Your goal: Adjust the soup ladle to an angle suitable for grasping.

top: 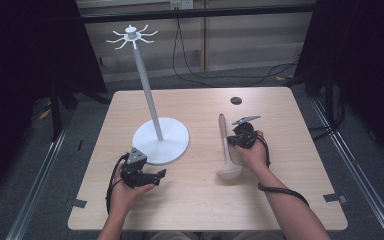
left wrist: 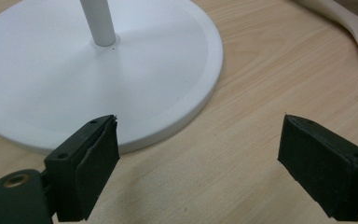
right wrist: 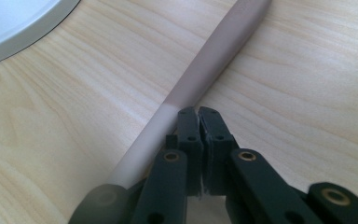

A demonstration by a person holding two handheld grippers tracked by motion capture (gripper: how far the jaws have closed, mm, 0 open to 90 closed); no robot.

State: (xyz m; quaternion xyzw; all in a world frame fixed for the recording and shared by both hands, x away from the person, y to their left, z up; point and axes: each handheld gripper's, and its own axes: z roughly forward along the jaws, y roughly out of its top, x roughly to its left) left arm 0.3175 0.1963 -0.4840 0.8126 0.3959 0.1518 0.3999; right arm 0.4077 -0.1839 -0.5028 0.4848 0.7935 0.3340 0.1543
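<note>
Beside my right tongs [top: 237, 131], whose jaws are pressed together on nothing, the ladle [top: 224, 150] lies lengthwise on the table [top: 280, 200], bowl toward me. Left tongs [top: 152, 176] gape wide by the stand's base [top: 172, 137], farther off.

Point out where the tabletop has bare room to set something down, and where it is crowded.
Free: the far right corner beyond the small dark disc, the right edge past the right gripper, and the near strip between the forearms. Crowded: the middle, where the white stand, the ladle and the left gripper sit close together.
</note>
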